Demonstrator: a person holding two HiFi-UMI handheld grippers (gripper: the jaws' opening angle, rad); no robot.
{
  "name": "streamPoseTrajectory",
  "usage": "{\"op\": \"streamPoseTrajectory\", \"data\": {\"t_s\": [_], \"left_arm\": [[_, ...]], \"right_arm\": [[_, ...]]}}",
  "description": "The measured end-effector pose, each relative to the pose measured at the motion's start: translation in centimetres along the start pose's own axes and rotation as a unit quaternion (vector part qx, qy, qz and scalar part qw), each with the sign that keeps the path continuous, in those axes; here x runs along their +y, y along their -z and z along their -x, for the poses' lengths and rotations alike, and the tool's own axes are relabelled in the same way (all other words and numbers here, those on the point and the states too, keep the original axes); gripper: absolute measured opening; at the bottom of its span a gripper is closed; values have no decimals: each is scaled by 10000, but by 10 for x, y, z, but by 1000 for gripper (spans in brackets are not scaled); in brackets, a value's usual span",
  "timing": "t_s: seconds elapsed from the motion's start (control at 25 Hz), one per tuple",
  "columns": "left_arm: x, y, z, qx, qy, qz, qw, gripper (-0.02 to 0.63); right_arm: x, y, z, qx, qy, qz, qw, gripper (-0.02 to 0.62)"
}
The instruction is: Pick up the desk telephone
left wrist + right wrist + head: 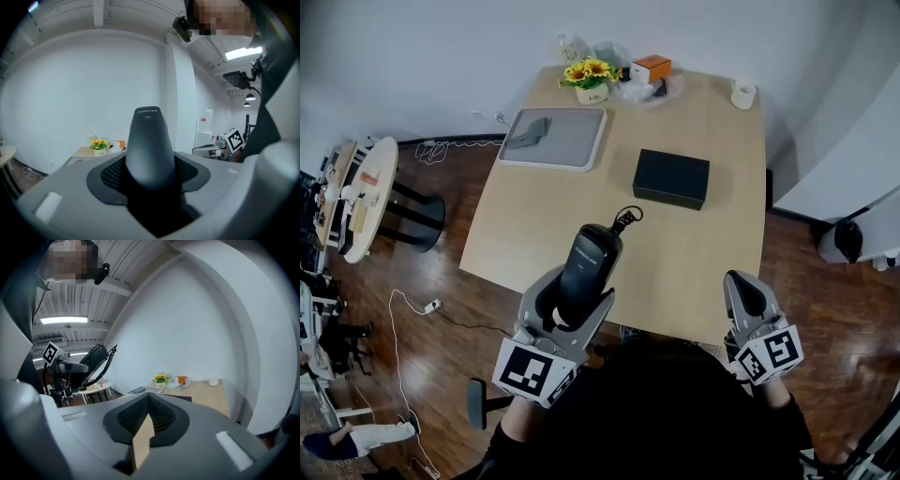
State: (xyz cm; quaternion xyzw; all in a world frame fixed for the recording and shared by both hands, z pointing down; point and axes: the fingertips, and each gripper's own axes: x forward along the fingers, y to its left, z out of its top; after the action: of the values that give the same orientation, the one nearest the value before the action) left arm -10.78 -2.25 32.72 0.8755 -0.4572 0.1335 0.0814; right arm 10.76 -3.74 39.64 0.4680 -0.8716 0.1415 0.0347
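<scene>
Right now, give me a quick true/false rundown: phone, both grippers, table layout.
1. The left gripper is shut on the desk telephone. True.
2. The desk telephone rests on the table. False: it is held up off the table, with its coiled cord hanging from it.
3. The right gripper holds nothing, and its fingers are together. True.
4. The black box sits inside the grey tray. False: it lies on the bare table beside the tray.
5. The yellow flowers stand at the table's near edge. False: they stand at the far edge, by the wall.
</scene>
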Motion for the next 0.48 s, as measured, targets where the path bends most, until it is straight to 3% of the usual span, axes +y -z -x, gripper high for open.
{"op": "streamPoseTrajectory", "data": {"t_s": [0.2, 0.48], "left_arm": [[2, 0, 0, 21, 23, -22, 10000, 262], [-1, -8, -1, -72, 78, -75, 9999, 262]], "right_arm": [[8, 2, 4, 52, -58, 283, 9996, -2], [1, 2, 7, 33, 90, 249, 9996, -2]]}}
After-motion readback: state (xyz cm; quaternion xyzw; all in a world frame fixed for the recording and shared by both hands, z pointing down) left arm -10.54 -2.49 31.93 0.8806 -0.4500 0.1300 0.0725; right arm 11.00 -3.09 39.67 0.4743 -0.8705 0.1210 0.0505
